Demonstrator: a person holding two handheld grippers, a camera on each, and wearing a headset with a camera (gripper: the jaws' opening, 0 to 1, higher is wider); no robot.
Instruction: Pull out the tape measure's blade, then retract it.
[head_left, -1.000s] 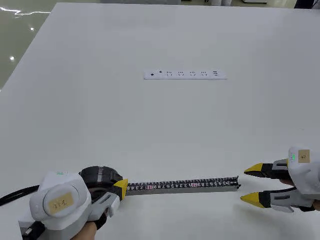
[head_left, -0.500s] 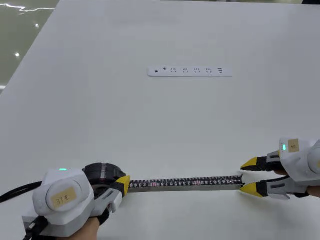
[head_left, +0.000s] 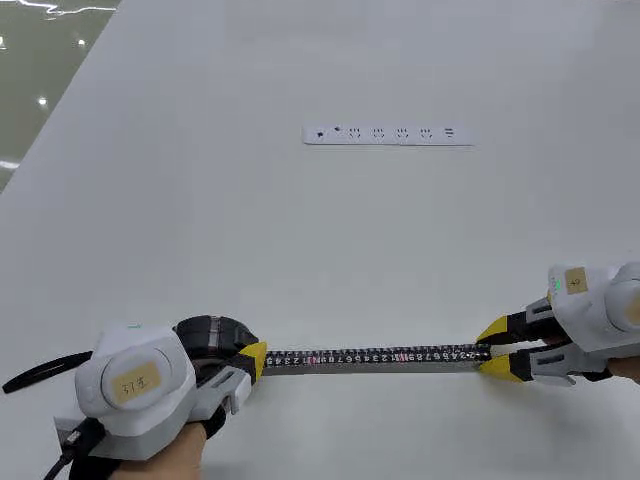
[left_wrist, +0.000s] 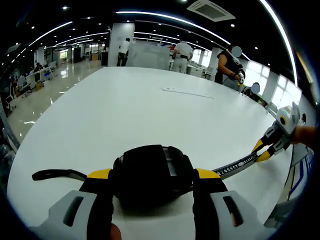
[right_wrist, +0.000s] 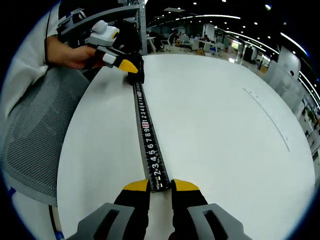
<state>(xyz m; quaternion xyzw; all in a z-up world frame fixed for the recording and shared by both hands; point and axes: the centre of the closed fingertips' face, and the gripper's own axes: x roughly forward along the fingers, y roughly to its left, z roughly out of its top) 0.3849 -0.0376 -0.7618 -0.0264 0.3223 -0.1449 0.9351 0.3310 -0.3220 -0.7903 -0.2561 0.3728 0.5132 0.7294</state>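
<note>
Between my two pairs of jaws: the blade was drawn out along the table, retraction not yet begun.
My left gripper (left_wrist: 153, 176) was clamped around the black tape measure case (head_left: 205, 335), which sat on the white table (head_left: 300, 230) right between those jaws. My right gripper (head_left: 493, 349) was closed on the free end of the blade (head_left: 370, 357), which ran flat and straight from one pair of jaws to the other. With a fair length exposed, I judged the pull-out underway or done; letting the blade run back into the case was left. A power strip (head_left: 388, 135) lay well ahead of both pairs of jaws.
</note>
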